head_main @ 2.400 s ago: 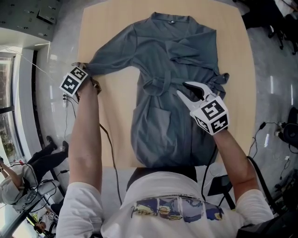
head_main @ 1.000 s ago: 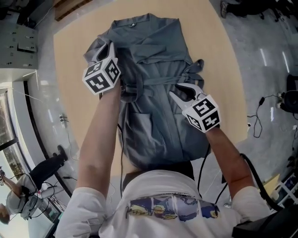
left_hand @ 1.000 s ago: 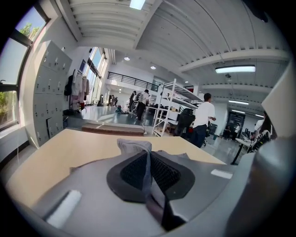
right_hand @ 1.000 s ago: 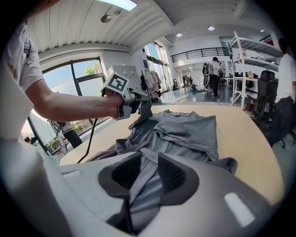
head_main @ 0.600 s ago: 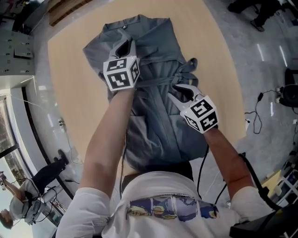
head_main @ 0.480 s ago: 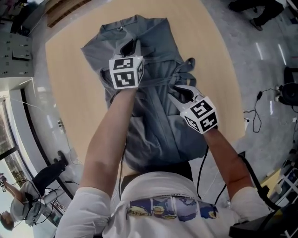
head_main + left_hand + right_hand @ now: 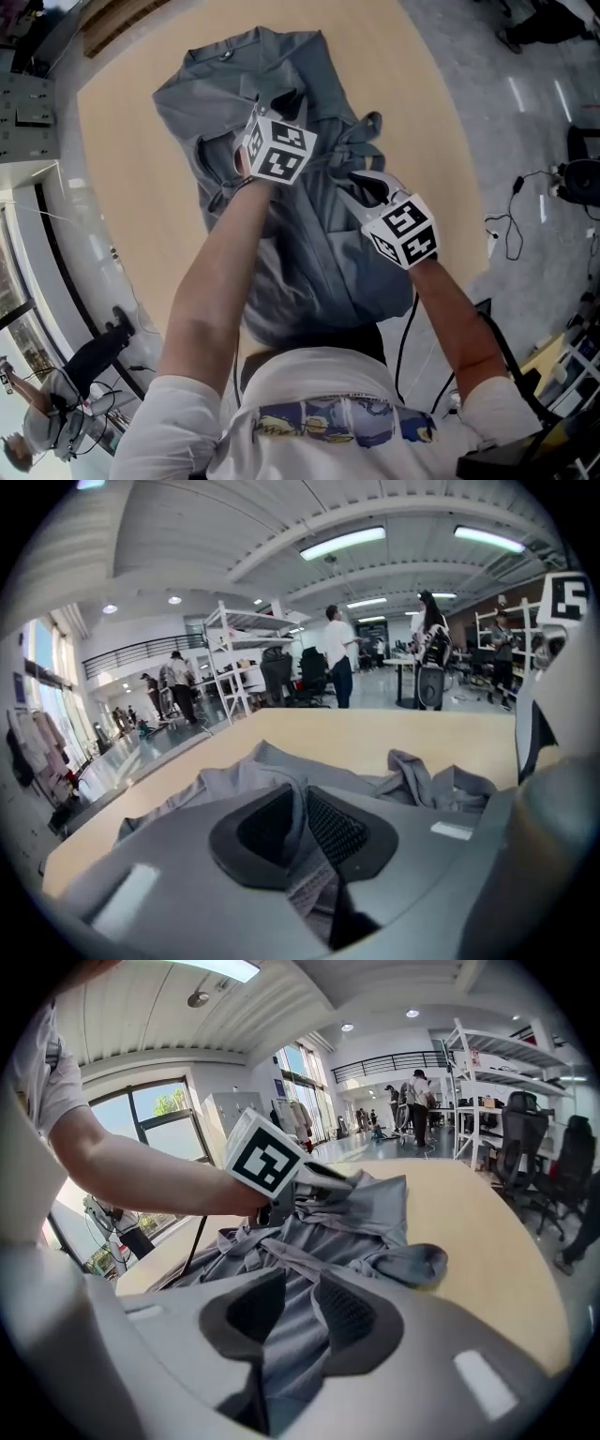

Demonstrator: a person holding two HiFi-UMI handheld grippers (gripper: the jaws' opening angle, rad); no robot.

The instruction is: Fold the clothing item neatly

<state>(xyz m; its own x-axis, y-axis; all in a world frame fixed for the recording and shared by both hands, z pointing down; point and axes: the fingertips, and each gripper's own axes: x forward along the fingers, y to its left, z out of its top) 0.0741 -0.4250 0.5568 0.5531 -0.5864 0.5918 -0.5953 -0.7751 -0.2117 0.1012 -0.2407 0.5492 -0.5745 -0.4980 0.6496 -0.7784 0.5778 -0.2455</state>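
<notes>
In the head view, bare table (image 7: 117, 178) shows from 8 to 11 o'clock, and its far corner is cut off by the frame. The grey robe (image 7: 291, 70) lies lengthwise down the table's middle with its collar (image 7: 230, 53) at 11 o'clock. Its hem at 6 o'clock is hidden behind the person's torso. The left forearm (image 7: 220, 272) crosses the robe's left half and covers what lies beneath it.

The left gripper (image 7: 279, 101) sits at 12 o'clock over a bunched fold of the robe. From above, its marker cube hides the jaws. The left gripper view shows them narrow, a pleat of grey cloth pinched between the pads. They have just eased apart a little with the cloth still between them. That same view cuts off the other gripper's cube at its right edge. It also shows a crumpled sleeve end (image 7: 422, 775) lying on the wood at 2 o'clock.

The tied belt (image 7: 342, 157) runs between the two grippers. The right gripper (image 7: 361, 185) is at 3 o'clock of the robe's middle, just beside the belt. Its fingers stand moderately apart, with flat cloth showing through the gap and nothing clamped. Whether the tips touch the fabric is hard to make out.
</notes>
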